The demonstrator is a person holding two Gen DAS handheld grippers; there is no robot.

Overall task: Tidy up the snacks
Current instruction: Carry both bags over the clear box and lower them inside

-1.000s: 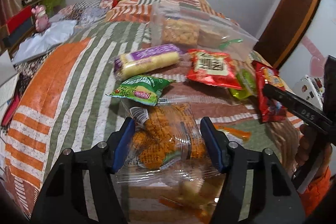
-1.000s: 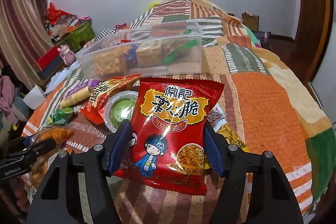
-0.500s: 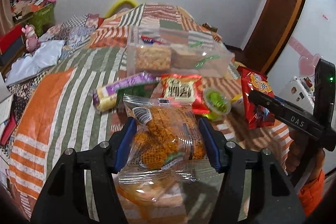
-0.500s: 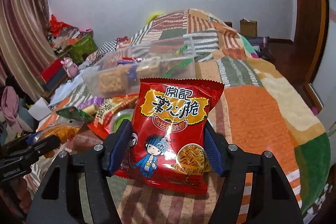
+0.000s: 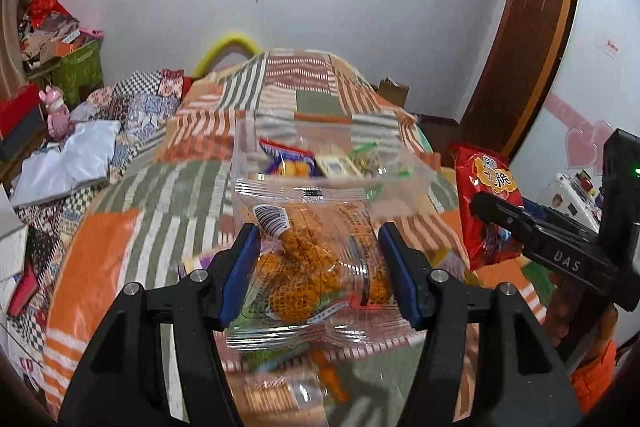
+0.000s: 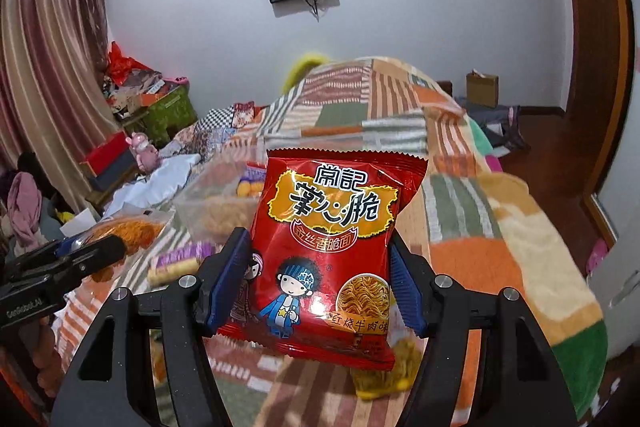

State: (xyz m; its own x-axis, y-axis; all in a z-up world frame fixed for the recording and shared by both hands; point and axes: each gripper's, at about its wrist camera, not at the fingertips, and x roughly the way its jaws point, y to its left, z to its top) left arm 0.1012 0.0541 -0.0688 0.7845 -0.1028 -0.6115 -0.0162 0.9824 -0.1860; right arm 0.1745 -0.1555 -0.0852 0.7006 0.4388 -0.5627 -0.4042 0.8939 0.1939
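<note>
**Both packets lifted off the bed, bound for the clear box**

Since a second earlier both packets had risen from the bed: the clear packet of orange fried snacks (image 5: 316, 259), which had lain on the quilt among the others, hung in the air in front of the clear plastic box (image 5: 320, 163), and the red noodle-snack packet (image 6: 328, 259) stood higher too, with that box behind it and to its left.

The left gripper (image 5: 318, 275) was clamped on the clear packet, a blue pad pressed into each side edge so the film stayed flat and the contents faced the camera. The right gripper (image 6: 316, 279) held the red packet the same way, upright by its two sides. Pinching by the edges probably spared the brittle contents from crushing.

The box sat on the striped quilt of the bed (image 5: 120, 227), beyond both packets, already holding a blue packet and a green-wrapped one. It was likely the place for all of them.

A purple-wrapped roll (image 6: 176, 263) lay on the quilt nearer than the box, not yet picked up.
</note>
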